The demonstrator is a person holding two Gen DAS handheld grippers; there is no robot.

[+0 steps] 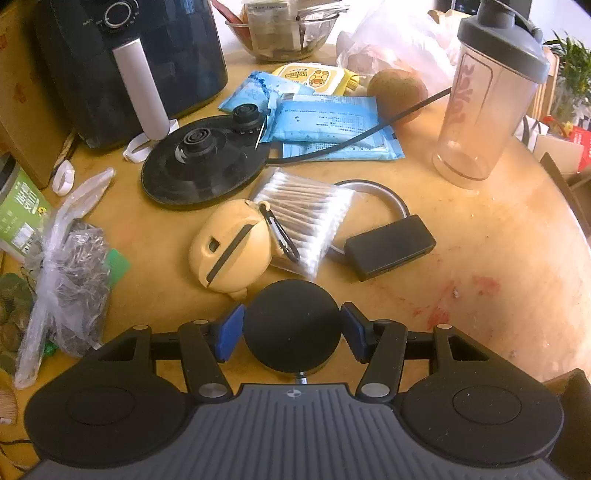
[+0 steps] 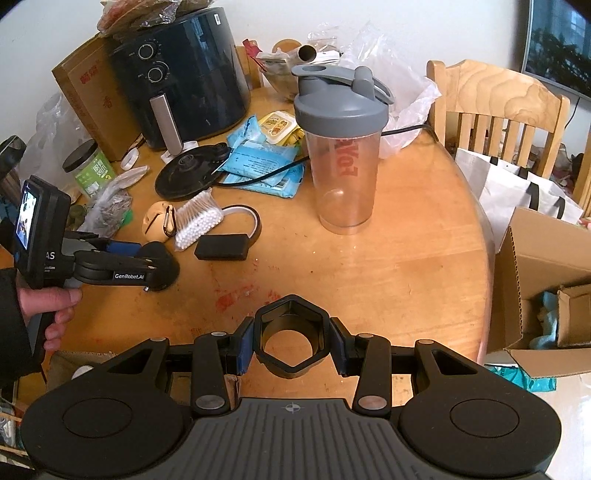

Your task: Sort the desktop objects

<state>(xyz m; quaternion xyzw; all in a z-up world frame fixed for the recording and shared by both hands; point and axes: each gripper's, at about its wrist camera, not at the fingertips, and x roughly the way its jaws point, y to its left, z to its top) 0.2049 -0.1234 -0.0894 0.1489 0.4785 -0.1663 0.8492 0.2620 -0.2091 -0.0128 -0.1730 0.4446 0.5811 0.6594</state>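
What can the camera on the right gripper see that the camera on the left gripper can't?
Only the right wrist view shows the wooden chair, the cardboard box beside the table, the white bag, the black hexagon ring held in the right gripper, and the person's hand holding the left gripper.

Only the left wrist view shows the brown round fruit and the glass bowl.

Both show the shaker bottle, the air fryer, the cotton swabs and the black round object that the left gripper holds.
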